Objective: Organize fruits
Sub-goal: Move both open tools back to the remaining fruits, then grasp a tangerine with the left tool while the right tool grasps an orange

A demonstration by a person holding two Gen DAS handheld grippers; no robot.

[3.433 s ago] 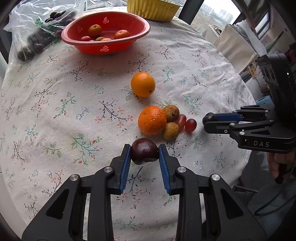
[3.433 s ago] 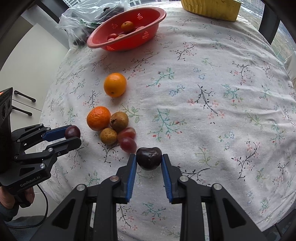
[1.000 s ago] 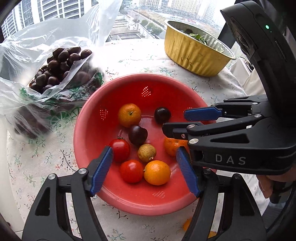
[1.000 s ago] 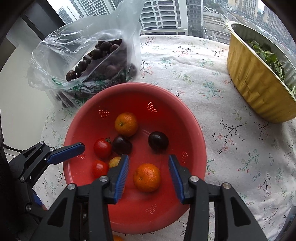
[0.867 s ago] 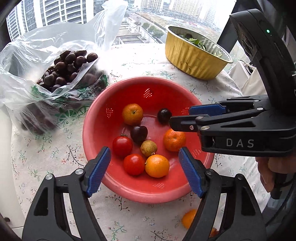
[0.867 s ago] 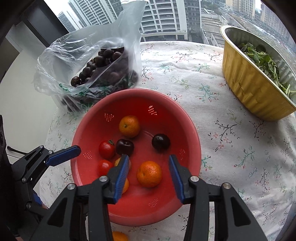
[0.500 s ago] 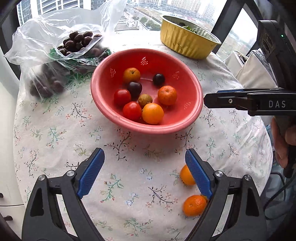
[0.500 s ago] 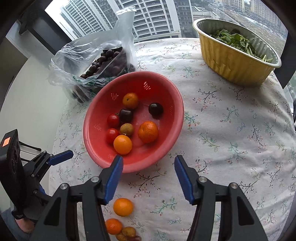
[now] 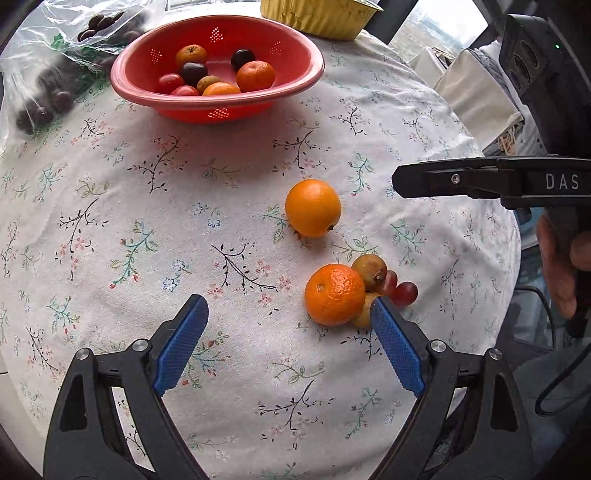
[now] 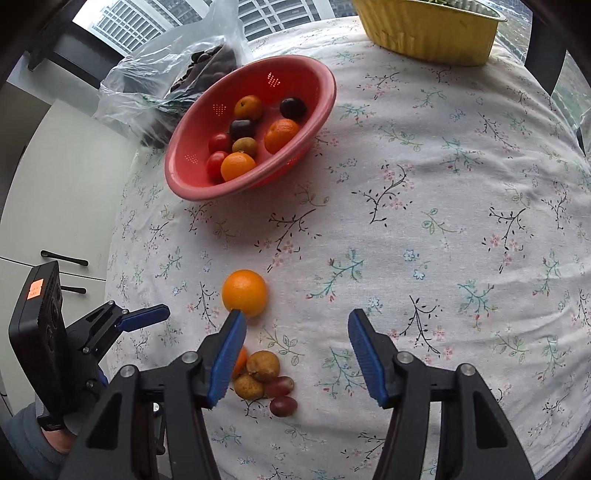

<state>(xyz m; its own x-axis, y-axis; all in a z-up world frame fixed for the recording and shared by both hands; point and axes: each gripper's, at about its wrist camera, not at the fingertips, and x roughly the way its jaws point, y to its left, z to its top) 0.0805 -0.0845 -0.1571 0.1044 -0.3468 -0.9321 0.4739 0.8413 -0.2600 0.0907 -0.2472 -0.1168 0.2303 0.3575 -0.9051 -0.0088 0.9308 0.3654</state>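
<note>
A red colander bowl point(image 9: 299, 83) point(image 10: 317, 110) at the table's far side holds several oranges, tomatoes and dark plums. On the cloth lie a smooth orange point(image 9: 313, 207) point(image 10: 244, 292), a mandarin point(image 9: 334, 294), two small brown fruits point(image 9: 369, 267) point(image 10: 263, 365) and two red grapes point(image 9: 405, 291) point(image 10: 283, 405). My left gripper point(image 9: 288, 343) is open and empty, above the cloth just left of the mandarin. My right gripper point(image 10: 295, 354) is open and empty, above the cloth right of the fruit cluster; it also shows in the left wrist view point(image 9: 480, 181).
A clear plastic bag of dark fruit point(image 9: 55, 74) point(image 10: 184, 74) lies left of the bowl. A gold foil tray point(image 9: 317, 14) point(image 10: 428, 29) stands at the back. The round table's edge point(image 9: 509, 236) drops off to the right.
Both grippers have pulled back from the bowl toward the near fruit cluster. The two dark plums held earlier now lie in the bowl, and both grippers are open.
</note>
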